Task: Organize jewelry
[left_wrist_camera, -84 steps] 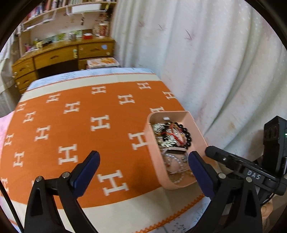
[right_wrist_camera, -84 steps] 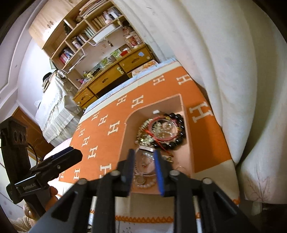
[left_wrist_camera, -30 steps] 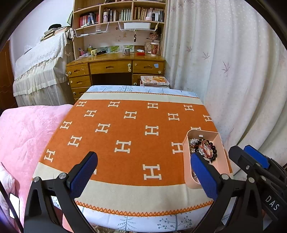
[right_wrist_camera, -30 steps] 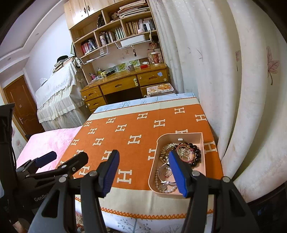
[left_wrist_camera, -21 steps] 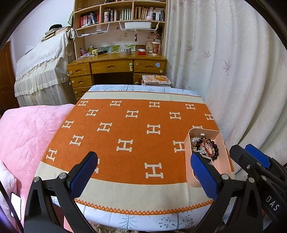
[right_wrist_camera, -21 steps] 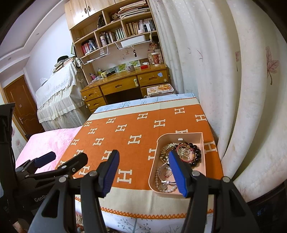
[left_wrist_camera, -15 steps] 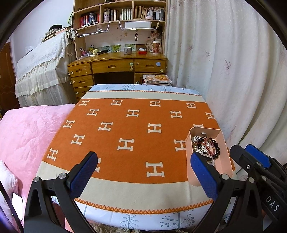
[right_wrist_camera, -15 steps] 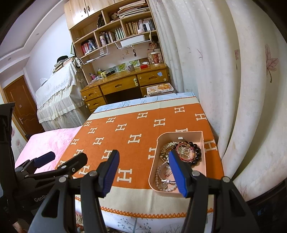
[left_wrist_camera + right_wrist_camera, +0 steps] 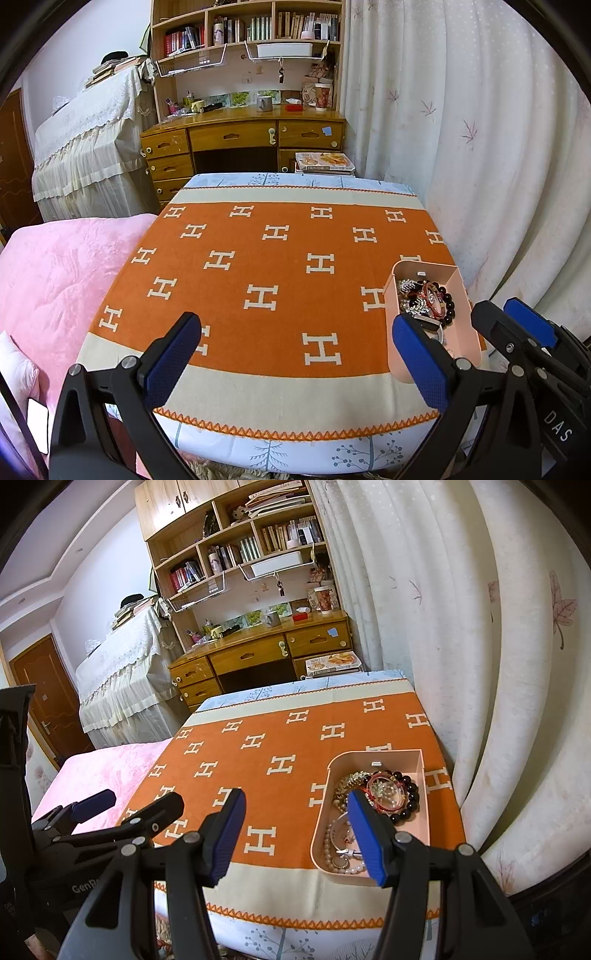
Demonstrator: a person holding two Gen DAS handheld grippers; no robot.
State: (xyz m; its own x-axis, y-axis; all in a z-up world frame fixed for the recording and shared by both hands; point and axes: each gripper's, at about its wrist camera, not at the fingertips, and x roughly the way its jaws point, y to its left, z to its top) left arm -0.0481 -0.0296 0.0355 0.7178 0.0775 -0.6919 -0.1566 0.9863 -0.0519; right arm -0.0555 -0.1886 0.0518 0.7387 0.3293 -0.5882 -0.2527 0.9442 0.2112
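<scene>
A pink tray point(image 9: 458, 275) point(image 9: 423, 762) sits at the near right corner of the orange H-patterned table cloth point(image 9: 280, 266) point(image 9: 280, 746). It holds a heap of jewelry point(image 9: 424, 301) point(image 9: 373, 797): a black bead bracelet point(image 9: 408, 794), red cord bracelets, gold pieces and a pearl strand point(image 9: 341, 864). My left gripper point(image 9: 295, 358) is open and empty, held back above the table's near edge. My right gripper point(image 9: 295, 834) is open and empty, near the tray's near left side. The right gripper also shows in the left wrist view point(image 9: 517, 332).
White curtains point(image 9: 480, 147) hang close along the table's right side. A pink bed cover point(image 9: 48, 280) lies to the left. A wooden desk with drawers point(image 9: 240, 136) and bookshelves stands behind the table, with a magazine stack point(image 9: 323, 160) beside it.
The right gripper was nearly shut low over the tray's jewelry; both grippers have since pulled back and up, and the right one has opened. In the last second the views barely shift.
</scene>
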